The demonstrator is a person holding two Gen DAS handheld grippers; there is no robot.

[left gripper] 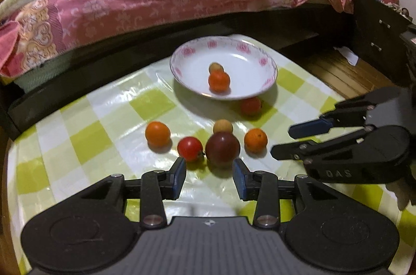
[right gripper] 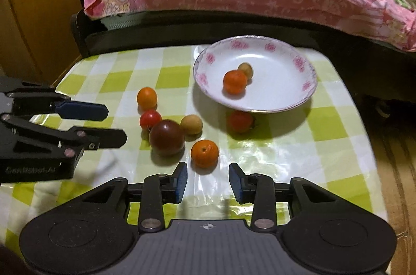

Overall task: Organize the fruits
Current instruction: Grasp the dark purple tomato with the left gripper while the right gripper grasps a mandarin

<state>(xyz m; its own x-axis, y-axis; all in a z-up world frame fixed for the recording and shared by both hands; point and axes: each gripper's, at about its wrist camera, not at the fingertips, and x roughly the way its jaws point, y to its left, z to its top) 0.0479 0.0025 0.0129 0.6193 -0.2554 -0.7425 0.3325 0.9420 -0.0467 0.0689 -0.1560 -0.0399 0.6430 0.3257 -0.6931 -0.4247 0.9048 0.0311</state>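
Low centre of left-wrist frame: left gripper (left gripper: 209, 172) wide, empty, near dark maroon round plum (left gripper: 222, 147); risk: nudges red tomato (left gripper: 190, 148). Right gripper (right gripper: 207, 180) wide, empty.

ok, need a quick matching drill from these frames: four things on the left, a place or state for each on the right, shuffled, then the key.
1. plate
2. dark purple fruit
3. left gripper
4. orange by the right gripper

A. open, empty
B. on the cloth, just ahead of the right gripper
C. holds two fruits
D. touching the red tomato

Pairs: 1-C, 2-D, 3-A, 4-B
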